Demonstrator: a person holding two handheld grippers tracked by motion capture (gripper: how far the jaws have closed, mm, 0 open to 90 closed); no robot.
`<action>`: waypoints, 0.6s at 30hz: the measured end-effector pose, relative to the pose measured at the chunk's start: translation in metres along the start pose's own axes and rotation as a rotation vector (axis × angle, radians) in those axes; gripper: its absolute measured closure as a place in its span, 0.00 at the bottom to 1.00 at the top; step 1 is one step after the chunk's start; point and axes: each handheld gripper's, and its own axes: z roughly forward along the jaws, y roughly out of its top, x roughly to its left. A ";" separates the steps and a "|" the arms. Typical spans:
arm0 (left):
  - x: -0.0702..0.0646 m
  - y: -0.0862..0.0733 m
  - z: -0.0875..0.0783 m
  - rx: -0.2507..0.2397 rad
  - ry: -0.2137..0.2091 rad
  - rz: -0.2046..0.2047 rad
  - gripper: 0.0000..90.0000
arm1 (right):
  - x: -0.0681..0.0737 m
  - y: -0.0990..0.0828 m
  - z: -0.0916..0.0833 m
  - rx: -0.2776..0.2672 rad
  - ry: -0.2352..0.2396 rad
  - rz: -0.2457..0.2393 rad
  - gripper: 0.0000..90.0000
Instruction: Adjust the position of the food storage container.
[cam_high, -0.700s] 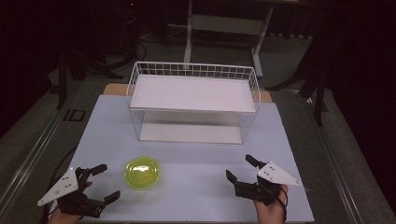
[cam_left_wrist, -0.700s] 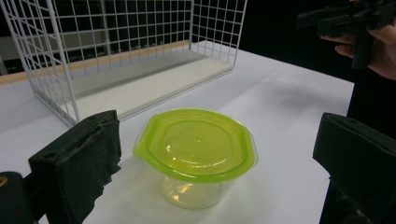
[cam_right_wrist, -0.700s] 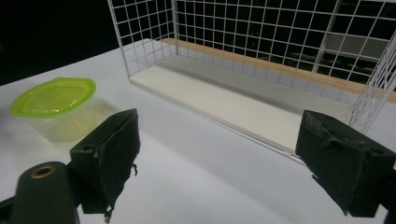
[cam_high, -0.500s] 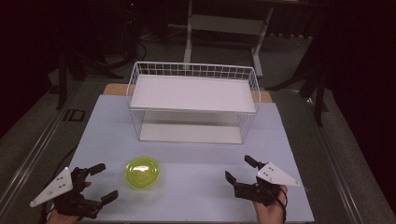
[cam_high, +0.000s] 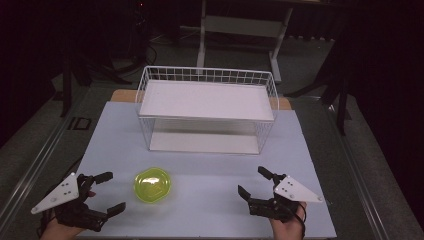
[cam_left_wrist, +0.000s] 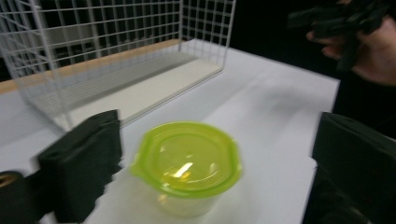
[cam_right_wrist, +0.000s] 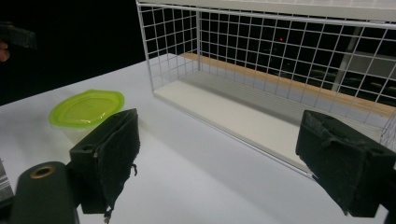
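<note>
— Green lid on the tub (cam_high: 153, 184): anything inside?

— Looks clear and empty below the lid, though the left gripper view is blurred. It sits on the bench (cam_high: 210, 165), in front of the wire basket (cam_high: 207, 111), toward its left end.

— And the basket?

— White shelf (cam_high: 207, 100) on top, white base board below, nothing on either.

— Where are the tools?

— Left tool (cam_high: 109, 192) lies just left of the tub, jaws wide apart, holding nothing; the tub shows between them, slightly ahead. Right tool (cam_high: 256, 184) rests well off to the right, jaws also spread, empty.
</note>
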 end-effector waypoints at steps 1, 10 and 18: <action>0.002 0.001 -0.001 0.008 0.000 0.004 0.08 | 0.000 0.000 0.000 0.001 0.000 -0.002 0.15; 0.022 -0.019 0.007 0.180 0.097 -0.003 0.32 | 0.000 0.000 0.000 -0.007 0.012 0.006 0.15; 0.033 -0.040 0.026 0.341 0.057 -0.028 0.72 | 0.000 -0.001 0.001 -0.004 0.019 0.012 0.15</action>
